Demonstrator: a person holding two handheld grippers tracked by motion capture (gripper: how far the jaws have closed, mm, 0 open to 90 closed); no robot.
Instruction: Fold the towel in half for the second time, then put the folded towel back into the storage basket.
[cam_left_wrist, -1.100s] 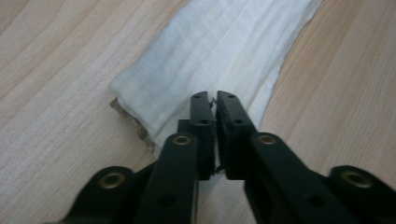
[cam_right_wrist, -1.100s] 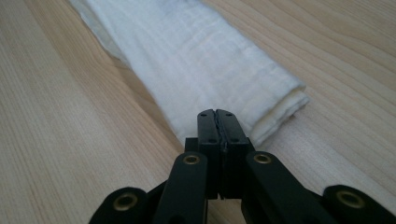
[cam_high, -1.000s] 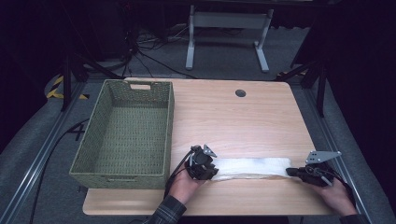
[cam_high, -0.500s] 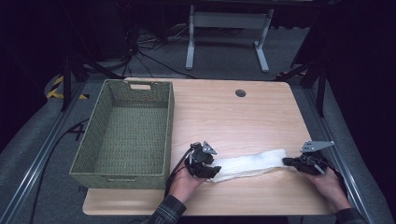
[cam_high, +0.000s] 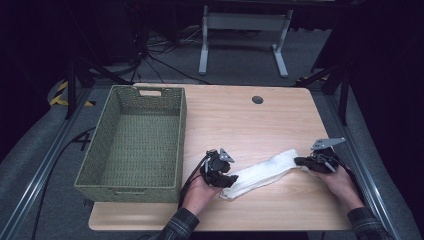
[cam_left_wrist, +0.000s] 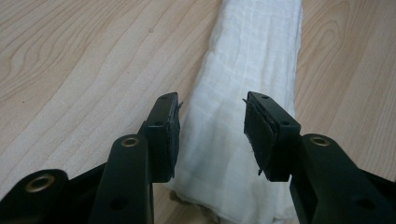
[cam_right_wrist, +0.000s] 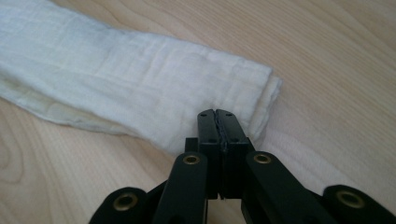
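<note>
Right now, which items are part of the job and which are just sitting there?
In the job:
- folded white muslin cloth, lying on the table
- left gripper, jaws just opened, astride the cloth's end
- right gripper, shut, over the cloth's other end

Lying about:
- empty green woven basket
- light wooden table

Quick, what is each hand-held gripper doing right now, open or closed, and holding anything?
Left hand-held gripper: open, jaws just opened, standing over the near end of the white cloth without pinching it.
Right hand-held gripper: closed at the cloth's other end; a grip on it cannot be told.
</note>
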